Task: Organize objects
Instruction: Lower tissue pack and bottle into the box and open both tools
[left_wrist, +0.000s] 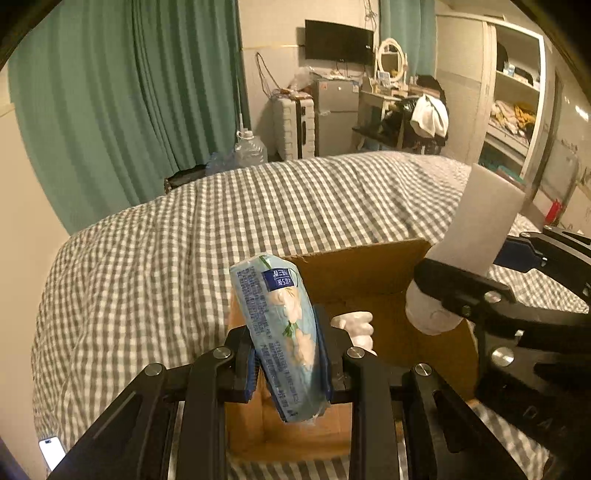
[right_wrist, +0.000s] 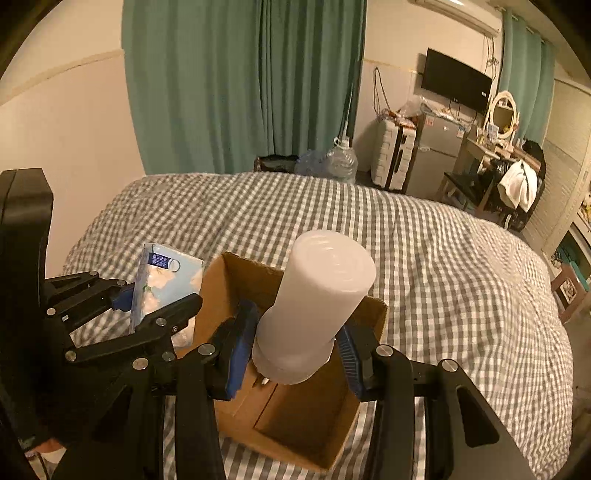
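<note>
Left gripper (left_wrist: 290, 363): jaws clenched on a light-blue tissue pack (left_wrist: 282, 332), long axis near upright with its top tipped left, held over the left part of an open cardboard box (left_wrist: 373, 271) on the checked bed (left_wrist: 184, 229). Right gripper (right_wrist: 295, 350): jaws clenched on the narrow lower end of a white bottle (right_wrist: 317, 306), long axis upright and leaning slightly right, above the box interior. Only the left wrist view shows a crumpled white item (left_wrist: 356, 326) lying in the box.
</note>
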